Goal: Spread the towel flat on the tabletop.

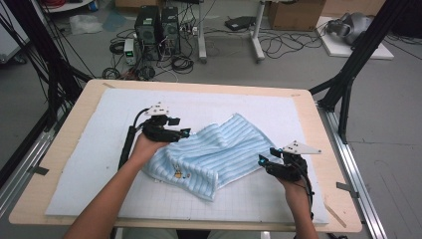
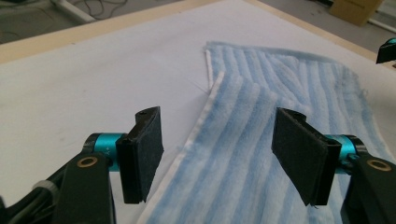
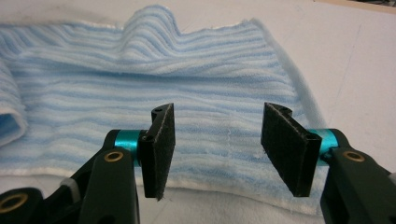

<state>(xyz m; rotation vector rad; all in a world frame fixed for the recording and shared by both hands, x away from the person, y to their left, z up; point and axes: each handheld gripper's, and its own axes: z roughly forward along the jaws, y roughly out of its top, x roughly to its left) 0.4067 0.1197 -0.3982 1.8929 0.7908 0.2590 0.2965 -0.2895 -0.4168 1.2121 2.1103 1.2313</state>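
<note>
You work at a pale wooden worktop (image 1: 59,164) covered by a white mat (image 1: 89,149). Beyond it, the grey floor (image 1: 298,69) carries two black computer towers (image 1: 158,25), tangled cables (image 1: 181,62), white desk legs (image 1: 257,35) and cardboard boxes (image 1: 293,14). Black frame struts (image 1: 356,55) flank you.

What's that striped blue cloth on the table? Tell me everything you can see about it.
The towel is a soft, fluffy-looking cloth with light blue and white stripes and a pale hemmed edge. A small yellow motif sits near one corner. It lies rumpled and partly folded over itself, slanting across the white mat on the table. The left tool hovers at its near-left end, the right tool at its right edge; both are open and neither grips it.
</note>
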